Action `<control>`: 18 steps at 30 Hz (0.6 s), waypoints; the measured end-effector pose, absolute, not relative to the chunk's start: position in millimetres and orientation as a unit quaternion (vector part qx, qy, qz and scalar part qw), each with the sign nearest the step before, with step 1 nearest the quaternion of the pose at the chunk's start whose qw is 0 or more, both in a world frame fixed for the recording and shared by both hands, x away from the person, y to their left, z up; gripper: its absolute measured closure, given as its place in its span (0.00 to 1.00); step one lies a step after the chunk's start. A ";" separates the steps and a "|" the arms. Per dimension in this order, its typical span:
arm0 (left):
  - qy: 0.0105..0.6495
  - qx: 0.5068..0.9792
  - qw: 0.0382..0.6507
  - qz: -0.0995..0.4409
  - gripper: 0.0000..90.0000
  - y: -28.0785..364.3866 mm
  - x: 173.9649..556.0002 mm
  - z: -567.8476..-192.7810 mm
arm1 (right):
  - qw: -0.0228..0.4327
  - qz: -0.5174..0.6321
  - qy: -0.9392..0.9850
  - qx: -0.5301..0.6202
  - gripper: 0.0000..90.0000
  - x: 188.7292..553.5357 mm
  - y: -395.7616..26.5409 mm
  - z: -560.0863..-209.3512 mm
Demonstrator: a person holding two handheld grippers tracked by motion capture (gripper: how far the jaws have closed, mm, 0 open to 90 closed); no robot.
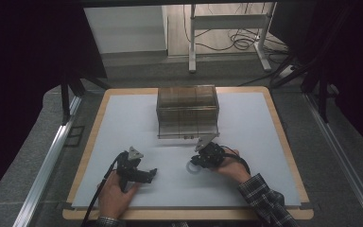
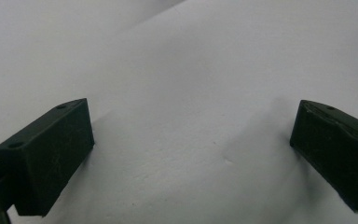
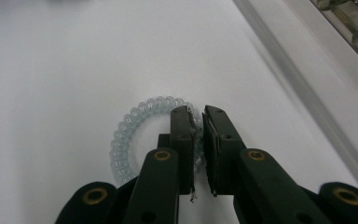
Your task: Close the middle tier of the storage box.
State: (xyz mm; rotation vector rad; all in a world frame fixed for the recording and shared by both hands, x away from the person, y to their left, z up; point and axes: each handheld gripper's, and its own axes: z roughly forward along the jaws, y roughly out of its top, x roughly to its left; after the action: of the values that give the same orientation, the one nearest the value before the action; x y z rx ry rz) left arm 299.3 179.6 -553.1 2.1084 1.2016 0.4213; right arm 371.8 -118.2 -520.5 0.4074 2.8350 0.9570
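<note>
A clear spiral hair tie (image 3: pixel 123 128) lies flat on the white mat (image 3: pixel 51 70), and it appears as a small pale ring (image 1: pixel 192 169) right of the table's centre. My right gripper (image 3: pixel 198 112) is shut on its right side, with the coil pinched between the two black jaws. In the high view that gripper (image 1: pixel 199 163) points left, held by a hand in a plaid sleeve. My left gripper (image 1: pixel 152 174) rests low on the mat at the front left, pointing right. Its jaws (image 2: pixel 191 126) stand wide open with bare mat between them.
A clear smoke-tinted plastic box (image 1: pixel 187 111) stands at the back middle of the mat (image 1: pixel 246 127), just behind the right gripper; its lower edge (image 3: pixel 349 23) shows at the top right of the right gripper view. Wooden table edges frame the mat.
</note>
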 end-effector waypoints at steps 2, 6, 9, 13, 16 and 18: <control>0.460 0.807 0.333 0.161 0.00 179.6 299.3 -553.0 | 0.060 0.316 0.937 0.136 0.90 371.9 -118.0 -520.4; 0.460 0.807 0.333 0.161 0.00 179.6 299.3 -553.0 | 0.062 0.319 0.936 0.138 0.90 371.8 -119.0 -519.8; 0.460 0.807 0.333 0.161 0.00 179.7 299.3 -553.0 | 0.059 0.327 0.933 0.142 0.90 372.2 -121.1 -517.2; 0.460 0.808 0.333 0.161 0.00 179.7 299.3 -553.0 | 0.059 0.336 0.929 0.142 0.90 372.7 -123.3 -512.7; 0.459 0.808 0.333 0.161 0.00 179.7 299.4 -553.0 | 0.058 0.342 0.927 0.142 0.90 373.0 -124.3 -509.2; 0.459 0.808 0.333 0.161 0.00 179.8 299.4 -553.0 | 0.061 0.344 0.926 0.143 0.90 373.2 -124.6 -507.1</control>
State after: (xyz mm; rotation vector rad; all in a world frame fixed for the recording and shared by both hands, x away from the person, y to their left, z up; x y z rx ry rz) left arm 299.4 179.8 -553.0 2.1101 1.1988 0.4212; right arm 373.2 -124.6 -507.1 0.4312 2.8016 1.0404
